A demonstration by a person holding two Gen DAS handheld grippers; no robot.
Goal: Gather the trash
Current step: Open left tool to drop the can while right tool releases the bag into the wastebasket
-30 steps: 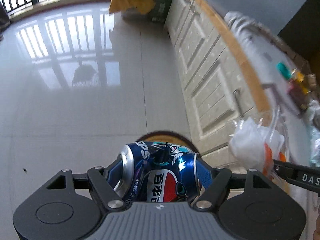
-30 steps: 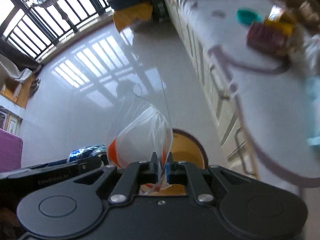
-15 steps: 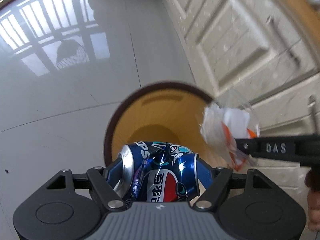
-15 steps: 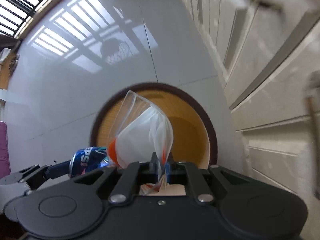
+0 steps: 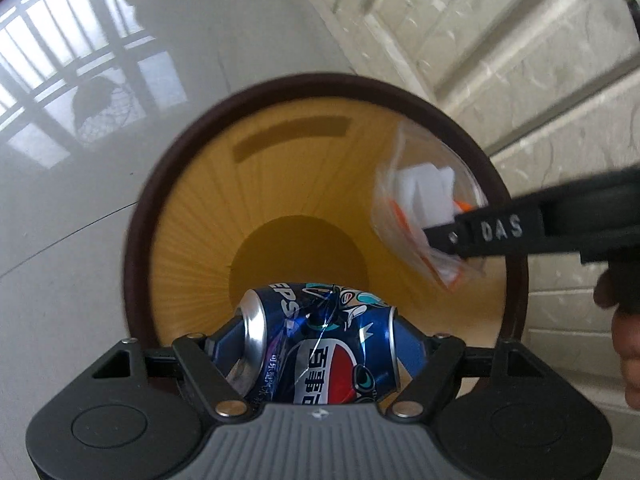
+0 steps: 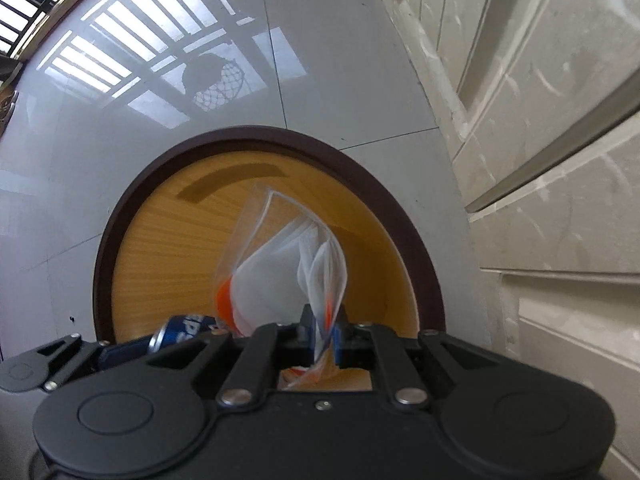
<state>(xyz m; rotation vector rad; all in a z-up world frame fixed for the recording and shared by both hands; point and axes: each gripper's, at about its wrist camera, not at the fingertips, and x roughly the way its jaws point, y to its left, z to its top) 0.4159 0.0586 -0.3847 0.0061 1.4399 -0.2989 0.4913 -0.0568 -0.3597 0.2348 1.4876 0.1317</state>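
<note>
My left gripper (image 5: 320,344) is shut on a crushed blue Pepsi can (image 5: 320,344), held sideways over the near edge of a round wooden bin (image 5: 192,216) with a dark brown rim and a yellow inside. My right gripper (image 6: 322,340) is shut on a clear plastic bag (image 6: 280,272) with white and orange contents, held over the bin (image 6: 160,216). In the left wrist view the right gripper (image 5: 444,236) comes in from the right with the bag (image 5: 420,204) over the bin's right side. The can (image 6: 184,326) and the left gripper (image 6: 132,346) show at lower left in the right wrist view.
The bin stands on a glossy grey tiled floor (image 5: 80,160) that mirrors a window. Cream panelled cabinet doors (image 5: 500,60) rise close on the right, also in the right wrist view (image 6: 540,120). A hand (image 5: 628,340) holds the right gripper.
Both grippers have tipped down and moved in from the countertop side until the can and the bag are over the bin's mouth. Both grips are unchanged.
</note>
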